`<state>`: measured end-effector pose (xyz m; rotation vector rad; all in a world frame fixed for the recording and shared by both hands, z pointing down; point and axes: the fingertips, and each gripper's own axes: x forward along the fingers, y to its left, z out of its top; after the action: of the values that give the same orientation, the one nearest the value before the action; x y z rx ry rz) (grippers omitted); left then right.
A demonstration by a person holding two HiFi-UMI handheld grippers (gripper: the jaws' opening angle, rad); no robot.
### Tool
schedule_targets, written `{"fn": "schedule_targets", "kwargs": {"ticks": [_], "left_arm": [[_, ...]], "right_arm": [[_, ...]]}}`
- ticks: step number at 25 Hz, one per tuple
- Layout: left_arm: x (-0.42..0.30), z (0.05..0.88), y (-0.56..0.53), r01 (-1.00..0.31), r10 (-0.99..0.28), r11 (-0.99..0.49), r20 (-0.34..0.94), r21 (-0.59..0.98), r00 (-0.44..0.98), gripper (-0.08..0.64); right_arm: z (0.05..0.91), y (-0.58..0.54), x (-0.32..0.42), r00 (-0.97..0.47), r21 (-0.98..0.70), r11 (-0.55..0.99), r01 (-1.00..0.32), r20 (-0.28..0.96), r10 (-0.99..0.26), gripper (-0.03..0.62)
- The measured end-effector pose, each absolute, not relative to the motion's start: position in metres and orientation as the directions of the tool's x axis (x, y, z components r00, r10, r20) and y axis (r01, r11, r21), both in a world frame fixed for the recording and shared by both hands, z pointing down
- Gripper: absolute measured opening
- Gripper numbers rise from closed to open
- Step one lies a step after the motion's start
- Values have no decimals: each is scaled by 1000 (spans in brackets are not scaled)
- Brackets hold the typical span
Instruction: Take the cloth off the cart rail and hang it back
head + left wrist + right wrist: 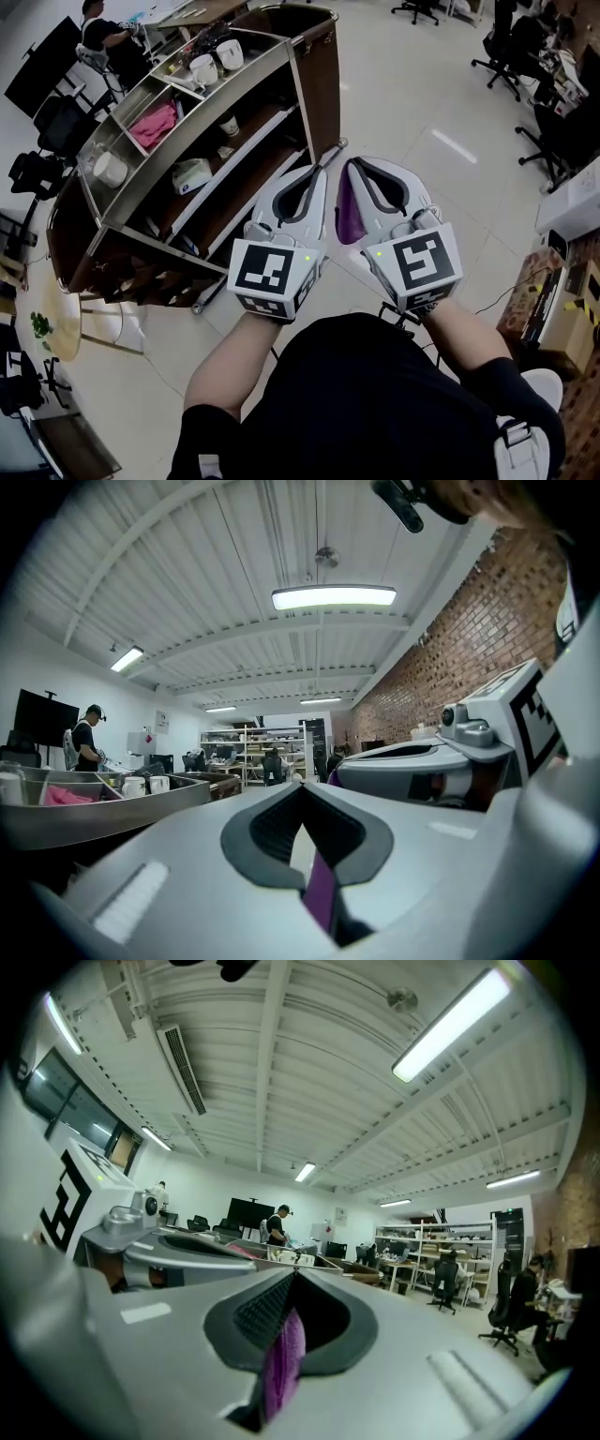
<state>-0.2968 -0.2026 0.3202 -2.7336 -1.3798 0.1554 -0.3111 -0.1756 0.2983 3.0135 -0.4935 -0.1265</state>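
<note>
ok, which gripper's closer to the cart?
Left. The left gripper is next to the cart; the right gripper is beyond it, on the side away from the cart. Both pinch the purple cloth.

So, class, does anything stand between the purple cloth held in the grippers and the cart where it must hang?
Nothing visible does. The left gripper and right gripper both pinch the purple cloth, and only bare floor lies between it and the near end of the cart.
</note>
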Motion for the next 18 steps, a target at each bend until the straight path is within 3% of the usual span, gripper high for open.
{"fn": "schedule_targets", "kwargs": {"ticks": [3, 7, 18], "left_arm": [[-295, 323, -170, 807, 815, -579, -53, -115, 577, -11], [-289, 326, -137, 822, 830, -558, -52, -113, 556, -11], [-269, 338, -75, 868, 876, -481, -34, -120, 481, -11]], "right_arm": [[302, -142, -309, 950, 99, -952, -291, -92, -299, 5], [319, -109, -311, 967, 61, -965, -253, 57, -250, 6], [330, -49, -294, 983, 40, -983, -177, 63, -174, 5]]}}
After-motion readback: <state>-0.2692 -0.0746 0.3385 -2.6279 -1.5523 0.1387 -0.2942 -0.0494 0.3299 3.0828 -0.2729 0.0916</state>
